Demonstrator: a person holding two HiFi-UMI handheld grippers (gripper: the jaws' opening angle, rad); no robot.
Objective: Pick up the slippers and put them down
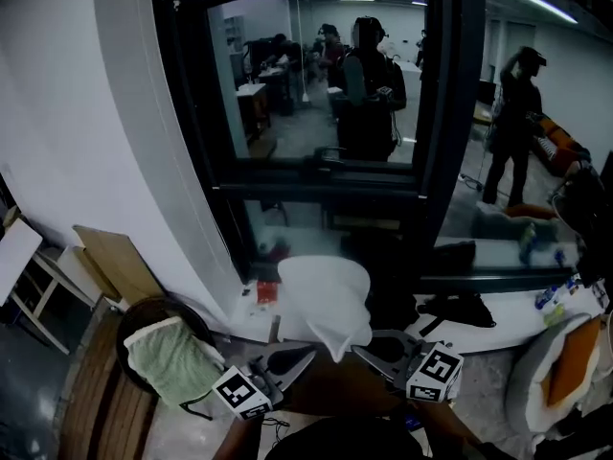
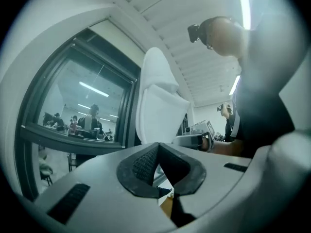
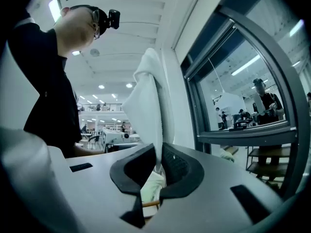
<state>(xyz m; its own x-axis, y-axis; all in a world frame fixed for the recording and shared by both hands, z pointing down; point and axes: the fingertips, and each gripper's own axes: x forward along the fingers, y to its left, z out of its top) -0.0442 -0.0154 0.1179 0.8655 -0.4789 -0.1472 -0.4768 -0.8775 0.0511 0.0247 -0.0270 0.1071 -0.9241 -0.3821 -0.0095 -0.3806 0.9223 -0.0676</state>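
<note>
A white slipper (image 1: 324, 297) hangs in the air in front of the window, between my two grippers. In the head view my left gripper (image 1: 305, 356) reaches its lower edge from the left and my right gripper (image 1: 359, 351) from the right. The left gripper view has the slipper (image 2: 158, 108) rising straight up from the closed tips of the left gripper (image 2: 156, 145). In the right gripper view the slipper's (image 3: 148, 103) white fabric is pinched between the dark pads of the right gripper (image 3: 159, 152). I cannot tell whether this is one slipper or two pressed together.
A dark-framed window (image 1: 436, 175) stands ahead, with several people behind the glass. Below left is a chair with a green towel (image 1: 170, 357) and a wooden board (image 1: 120, 262). A white ledge (image 1: 508, 316) carries dark items, and an orange-cushioned seat (image 1: 567, 360) stands at the right.
</note>
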